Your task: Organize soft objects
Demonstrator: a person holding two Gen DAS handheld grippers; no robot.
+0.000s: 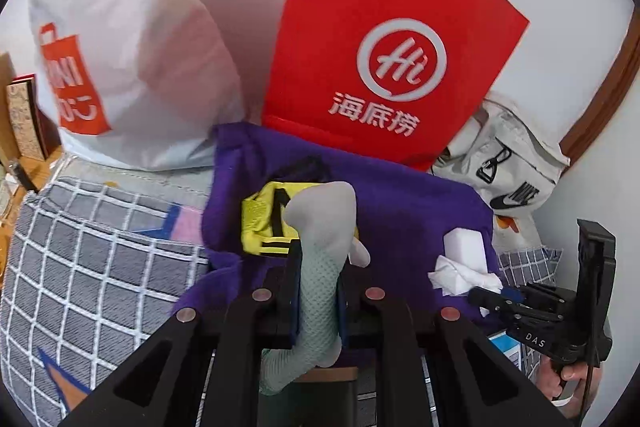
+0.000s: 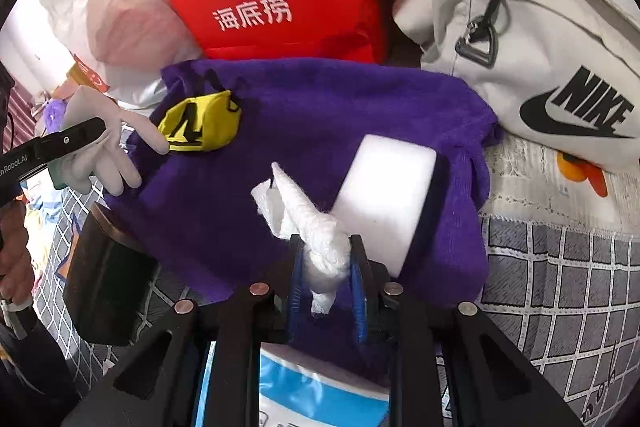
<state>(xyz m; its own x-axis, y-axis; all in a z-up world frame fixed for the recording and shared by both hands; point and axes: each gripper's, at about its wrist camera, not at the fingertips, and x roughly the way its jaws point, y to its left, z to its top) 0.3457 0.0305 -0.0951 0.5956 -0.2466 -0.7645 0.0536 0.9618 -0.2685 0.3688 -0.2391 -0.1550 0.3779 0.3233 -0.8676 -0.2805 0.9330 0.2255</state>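
The white plastic bag (image 1: 132,67) at ten o'clock is smeared, its orange print only half readable, and the red bag (image 1: 384,39) hides the wall behind it. The grey Nike bag (image 2: 532,39) is cut off by the lens rim at two o'clock in the right wrist view. Under the right gripper (image 2: 326,259) a blue and white packet (image 2: 320,387) is mostly covered; I can't make out what it is.

The left gripper (image 1: 318,267) has its jaws pressed nearly together on a pale glove (image 1: 320,247), the mesh cuff trailing down toward six o'clock and the fingers sticking up over the yellow pouch (image 1: 266,223). The right gripper pinches a twisted white tissue (image 2: 316,227), jaws a little apart around the wad, its point aimed at eleven o'clock.

Both hang over the purple towel (image 2: 320,115) spread on the checked bedding (image 1: 80,247). A white foam block (image 2: 384,195) lies on the towel at one o'clock from the tissue, probably touching it
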